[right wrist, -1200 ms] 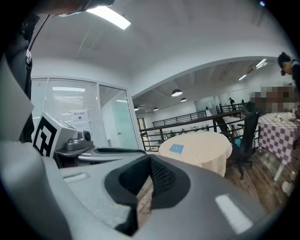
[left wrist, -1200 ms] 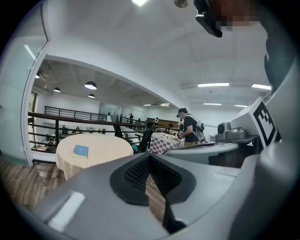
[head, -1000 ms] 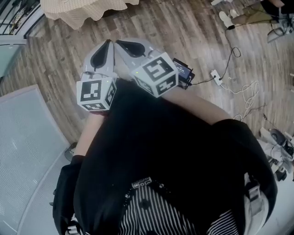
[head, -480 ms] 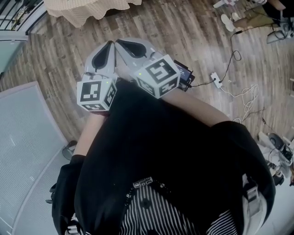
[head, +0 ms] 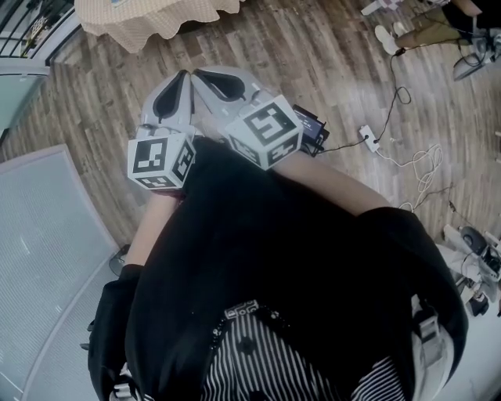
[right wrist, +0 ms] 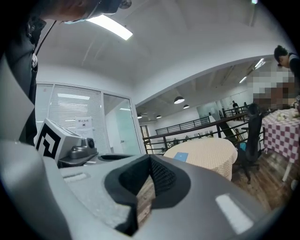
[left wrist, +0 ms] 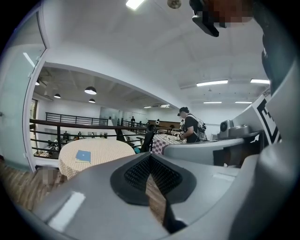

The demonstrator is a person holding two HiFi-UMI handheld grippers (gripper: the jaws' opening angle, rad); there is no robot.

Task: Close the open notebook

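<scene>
A blue notebook [left wrist: 83, 156] lies flat on a round table with a beige cloth [left wrist: 105, 152], far off across the room. It shows too in the right gripper view as the notebook [right wrist: 180, 156]; I cannot tell whether it lies open. In the head view only the table's edge [head: 149, 19] shows at the top. The person holds both grippers side by side in front of the chest. My left gripper [head: 182, 78] is shut with nothing in it. My right gripper [head: 205, 77] is shut too and empty, its tip beside the left one.
Wooden floor lies below. Cables and a power strip [head: 368, 130] trail at the right, and a grey panel [head: 47, 235] lies at the left. A person [left wrist: 190, 127] stands by a checkered table [right wrist: 281, 131]. An office chair [right wrist: 253, 136] and a black railing [left wrist: 70, 123] stand beyond.
</scene>
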